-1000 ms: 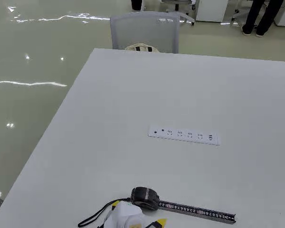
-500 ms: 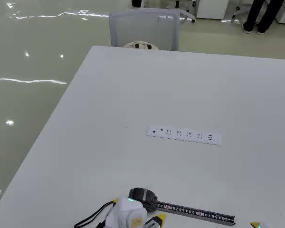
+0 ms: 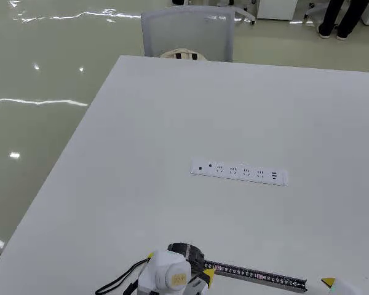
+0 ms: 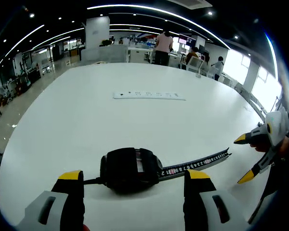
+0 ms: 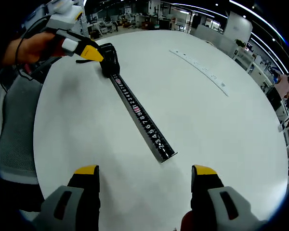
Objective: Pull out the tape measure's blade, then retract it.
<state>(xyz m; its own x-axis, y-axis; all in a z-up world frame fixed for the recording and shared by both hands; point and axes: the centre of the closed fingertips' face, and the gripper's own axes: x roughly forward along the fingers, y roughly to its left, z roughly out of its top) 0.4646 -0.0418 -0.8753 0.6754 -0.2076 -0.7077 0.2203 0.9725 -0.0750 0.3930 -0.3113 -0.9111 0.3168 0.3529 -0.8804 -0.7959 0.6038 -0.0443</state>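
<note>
A black tape measure [image 4: 131, 168] lies on the white table [image 3: 234, 117], its blade [image 5: 140, 118] drawn out flat to the right. Its case [image 3: 187, 254] sits at the table's near edge, with a black wrist strap [image 3: 120, 279] trailing left. My left gripper [image 4: 132, 180] is open, its yellow-tipped fingers [image 4: 71, 179] standing on either side of the case, just short of it. My right gripper [image 5: 145, 172] is open too, a little way back from the blade's free end [image 5: 164, 155]. In the head view the left gripper [image 3: 172, 279] covers the near side of the case.
A white power strip [image 3: 238, 173] lies across the table's middle. A grey mesh chair [image 3: 187, 34] stands at the far edge, with a striped thing on its seat. A person's legs [image 3: 338, 17] stand far back right. The glossy floor lies to the left.
My left gripper has risen toward the tape case. The tip of my right gripper has come into the bottom right corner of the head view. The tape lies as before.
</note>
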